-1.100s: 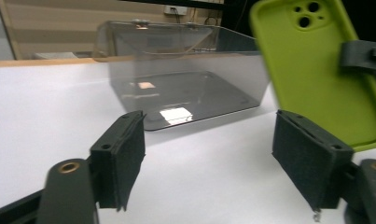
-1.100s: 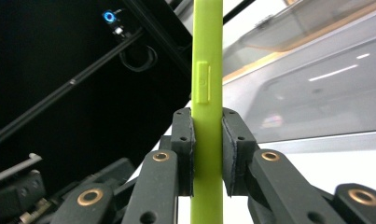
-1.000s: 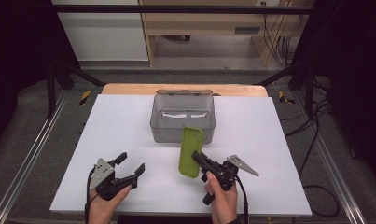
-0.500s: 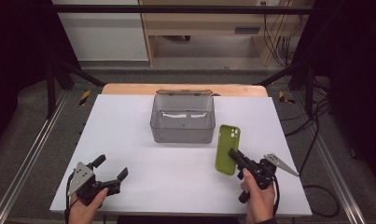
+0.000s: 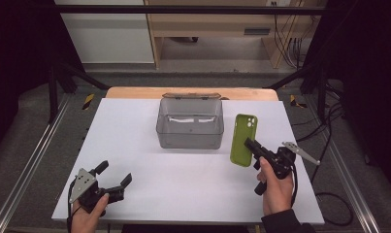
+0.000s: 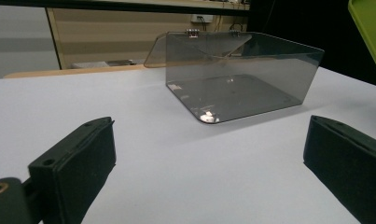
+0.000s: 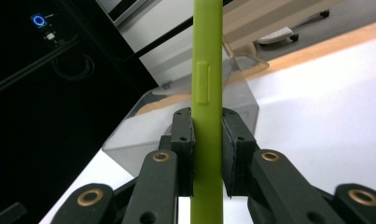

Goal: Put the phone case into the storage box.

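My right gripper [image 5: 252, 147] is shut on a green phone case [image 5: 244, 138], which it holds lifted over the table to the right of the box. In the right gripper view the pads [image 7: 183, 135] pinch the case [image 7: 207, 56] edge-on. A clear grey box [image 5: 190, 124] with its hinged lid folded back stands at the table's middle back. My left gripper [image 5: 114, 173] rests near the front left corner. Its jaws have just been opening and stand wide, with nothing between them [image 6: 209, 177]. It faces the box [image 6: 241, 74].
The white table top [image 5: 183, 184] has a wooden strip [image 5: 135, 92] along its far edge. Metal rails [image 5: 33, 160] run along both sides. Cables [image 5: 329, 199] lie on the floor at the right.
My right gripper carried the green case from in front of the box to the box's right side, a little higher. My left gripper slid left, spread its jaws wider, then stayed put.
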`<state>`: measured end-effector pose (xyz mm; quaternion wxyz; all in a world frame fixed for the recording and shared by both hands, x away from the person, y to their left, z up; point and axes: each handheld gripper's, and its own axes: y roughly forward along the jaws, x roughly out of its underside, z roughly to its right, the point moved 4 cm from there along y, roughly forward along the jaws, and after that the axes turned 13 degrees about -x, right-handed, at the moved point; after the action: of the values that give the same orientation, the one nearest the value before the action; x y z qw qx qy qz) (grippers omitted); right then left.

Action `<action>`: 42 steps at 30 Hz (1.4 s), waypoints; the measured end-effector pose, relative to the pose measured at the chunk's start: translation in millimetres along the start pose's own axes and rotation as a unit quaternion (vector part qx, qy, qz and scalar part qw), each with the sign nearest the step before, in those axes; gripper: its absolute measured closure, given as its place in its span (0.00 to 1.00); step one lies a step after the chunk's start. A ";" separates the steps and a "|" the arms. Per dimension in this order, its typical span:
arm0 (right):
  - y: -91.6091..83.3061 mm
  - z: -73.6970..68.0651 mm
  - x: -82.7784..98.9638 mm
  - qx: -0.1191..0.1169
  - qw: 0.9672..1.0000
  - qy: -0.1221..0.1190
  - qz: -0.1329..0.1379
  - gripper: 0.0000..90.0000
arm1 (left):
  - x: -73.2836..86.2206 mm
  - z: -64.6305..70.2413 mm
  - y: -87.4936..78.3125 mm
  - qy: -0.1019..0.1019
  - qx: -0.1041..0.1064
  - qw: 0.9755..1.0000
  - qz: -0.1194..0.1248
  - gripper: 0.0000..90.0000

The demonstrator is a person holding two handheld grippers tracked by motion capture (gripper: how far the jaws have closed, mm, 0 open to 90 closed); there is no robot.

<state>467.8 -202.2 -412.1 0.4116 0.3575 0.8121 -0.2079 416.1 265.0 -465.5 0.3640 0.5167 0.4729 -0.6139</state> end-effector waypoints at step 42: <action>85.7 -38.8 -54.4 -0.025 0.999 -0.002 -0.038 0.86 | -6.6 -7.4 -1.6 -0.007 -0.018 0.999 0.040 0.02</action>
<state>534.0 -143.5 -349.1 0.4141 0.3156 0.8291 -0.2037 418.1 272.2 -458.9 0.4010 0.5236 0.4607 -0.5940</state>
